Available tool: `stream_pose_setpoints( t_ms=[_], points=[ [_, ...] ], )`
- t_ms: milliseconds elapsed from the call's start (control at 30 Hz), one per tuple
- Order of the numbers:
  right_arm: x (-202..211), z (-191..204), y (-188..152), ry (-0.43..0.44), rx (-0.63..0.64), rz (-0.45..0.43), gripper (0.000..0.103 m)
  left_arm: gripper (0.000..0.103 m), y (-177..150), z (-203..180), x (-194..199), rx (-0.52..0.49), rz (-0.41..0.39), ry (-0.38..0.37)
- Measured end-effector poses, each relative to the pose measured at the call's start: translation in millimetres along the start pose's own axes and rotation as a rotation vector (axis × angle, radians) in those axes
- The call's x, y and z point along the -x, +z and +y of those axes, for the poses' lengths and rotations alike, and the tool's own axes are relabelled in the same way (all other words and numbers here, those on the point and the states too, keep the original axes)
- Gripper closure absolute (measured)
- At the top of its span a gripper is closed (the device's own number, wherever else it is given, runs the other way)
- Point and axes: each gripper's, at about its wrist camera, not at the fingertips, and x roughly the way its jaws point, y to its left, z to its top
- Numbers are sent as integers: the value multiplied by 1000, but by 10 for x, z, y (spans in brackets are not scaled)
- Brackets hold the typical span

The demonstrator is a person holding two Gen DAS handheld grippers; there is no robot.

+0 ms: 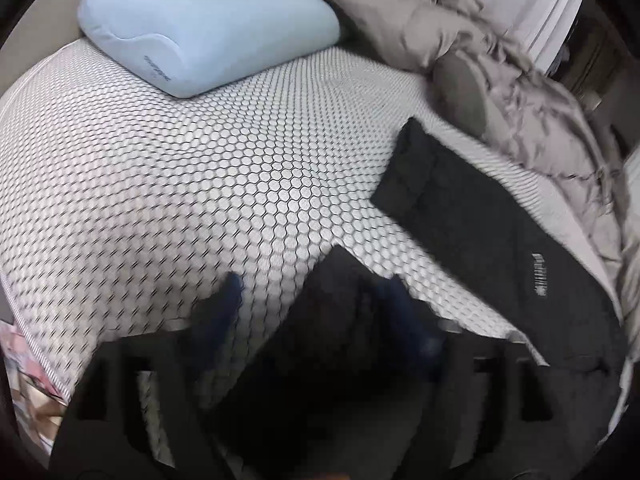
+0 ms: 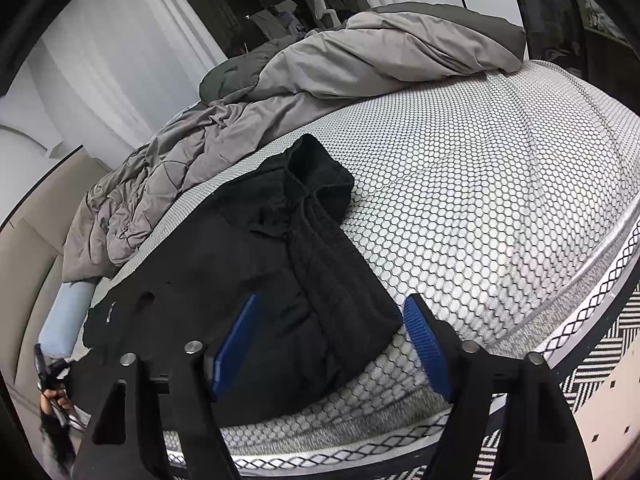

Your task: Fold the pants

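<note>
Your mattress gives a broad flat bed to fold on, with the grey duvet bunched at the far side and the blue pillow set apart, so both stay clear. The black pants lie spread near the front edge, within reach of both tools. Your left gripper stands released over a leg end, nothing clamped. Your right gripper is likewise spread, straddling the waist end, ready to pinch.
</note>
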Motion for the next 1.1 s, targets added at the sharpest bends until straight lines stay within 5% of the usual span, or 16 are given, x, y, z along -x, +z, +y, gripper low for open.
stream_pose_setpoints(
  t_ms=[133, 233, 300, 333, 367, 500, 600, 667, 700, 767, 800, 1000, 1100],
  points=[
    [-125, -164, -75, -5, -62, 42, 19, 2, -199, 84, 355, 5, -28, -33],
    [-318, -326, -155, 64, -153, 64, 22, 1, -454, 159, 509, 32, -31, -70],
    [-471, -379, -166, 110, -192, 78, 42, 1, -617, 188, 539, 44, -17, -82],
    [-540, -386, -160, 115, -198, 95, 72, 1, -660, 176, 528, 48, -7, -75],
    [-572, -362, -138, 104, -191, 105, 87, 1, -712, 240, 489, 54, -1, -66],
    [-281, -253, -79, 91, -92, 20, 90, 1, -958, 434, 367, 82, 1, -59],
    [-412, -408, -109, 9, -99, 98, 85, 1, -1021, 465, 310, 70, 4, -45],
    [-551, -485, -133, -4, -135, 163, 71, 1, -1038, 448, 260, 72, 9, -38],
    [-523, -493, -128, 19, -160, 151, 68, 1, -1056, 442, 292, 75, 7, -42],
    [-362, -456, -112, 32, -151, 85, 43, 1, -1089, 454, 341, 81, 2, -59],
    [-283, -440, -116, 16, -134, 50, 39, 1, -1100, 462, 372, 87, 1, -66],
    [-35, -213, -75, -56, -3, -37, 35, 1, -1049, 318, 596, 79, -37, -102],
    [-39, 23, 7, -46, 54, -42, 23, 1, -1007, 35, 647, 49, -36, -163]
  ],
)
